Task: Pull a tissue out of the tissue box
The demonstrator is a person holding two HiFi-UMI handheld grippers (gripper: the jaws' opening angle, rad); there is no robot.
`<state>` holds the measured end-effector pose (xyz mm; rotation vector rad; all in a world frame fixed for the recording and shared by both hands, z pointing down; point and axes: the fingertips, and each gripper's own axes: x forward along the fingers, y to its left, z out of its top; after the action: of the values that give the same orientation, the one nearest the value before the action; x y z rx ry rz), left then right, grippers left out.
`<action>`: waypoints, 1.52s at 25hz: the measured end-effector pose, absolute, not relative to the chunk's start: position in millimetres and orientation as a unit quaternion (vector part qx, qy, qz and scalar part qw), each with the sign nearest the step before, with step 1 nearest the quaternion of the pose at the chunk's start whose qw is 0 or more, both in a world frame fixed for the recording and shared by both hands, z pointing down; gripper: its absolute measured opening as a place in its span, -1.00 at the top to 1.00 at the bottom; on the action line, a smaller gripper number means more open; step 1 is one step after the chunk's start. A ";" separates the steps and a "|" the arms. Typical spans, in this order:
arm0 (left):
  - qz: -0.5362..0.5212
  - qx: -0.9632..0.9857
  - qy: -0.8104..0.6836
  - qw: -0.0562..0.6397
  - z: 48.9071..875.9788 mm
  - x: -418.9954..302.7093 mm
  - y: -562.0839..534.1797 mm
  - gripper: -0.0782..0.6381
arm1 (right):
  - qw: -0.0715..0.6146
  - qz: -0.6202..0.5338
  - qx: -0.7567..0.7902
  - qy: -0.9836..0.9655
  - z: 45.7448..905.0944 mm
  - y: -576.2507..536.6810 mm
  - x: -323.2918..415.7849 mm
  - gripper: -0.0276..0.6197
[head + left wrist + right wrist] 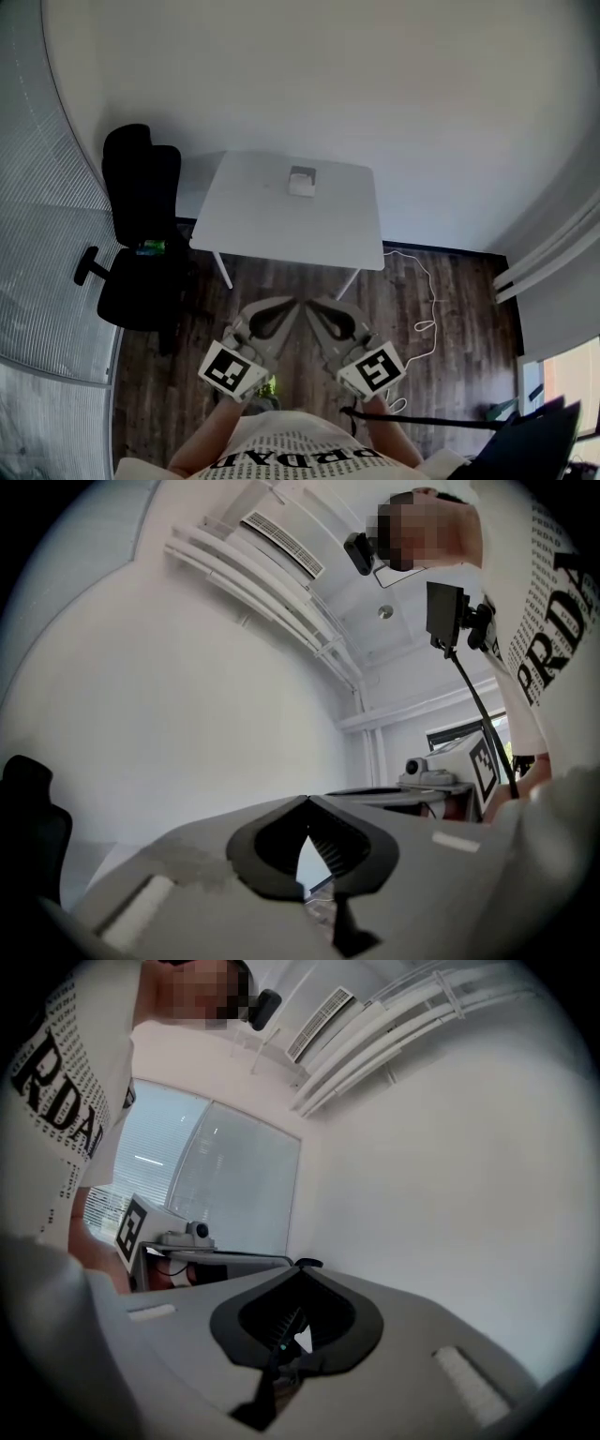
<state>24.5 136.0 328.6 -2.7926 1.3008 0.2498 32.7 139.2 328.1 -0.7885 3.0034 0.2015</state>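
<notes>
Across wood floor (450, 281), saw box (302, 181) on white counter (253, 225), well beyond left tongs (291, 304) and right tongs (312, 304), both closed, empty; judged tissue light, soft, tearable, best pinched at slot.

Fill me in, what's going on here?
A person stands back from a white table, holding a gripper in each hand. The left gripper and right gripper are both shut and empty, tips close together above the wood floor. The tissue box sits on the table, clear of both grippers. A black chair stands beside the table.
</notes>
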 end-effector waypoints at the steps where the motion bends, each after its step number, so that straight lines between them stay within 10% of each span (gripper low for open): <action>1: 0.082 -0.903 0.421 0.025 328.3 20.6 130.5 0.79 | 0.013 0.066 -0.253 0.965 327.8 133.9 28.8 0.89; 38: 0.074 -0.908 0.412 0.018 340.9 -55.5 -21.3 0.79 | -0.007 0.059 -0.277 0.959 344.5 -30.5 -37.5 0.88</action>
<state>-55.5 -21.3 340.9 -2.8218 1.2786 0.2299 -37.5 -30.5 344.5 -0.8732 3.0264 0.1849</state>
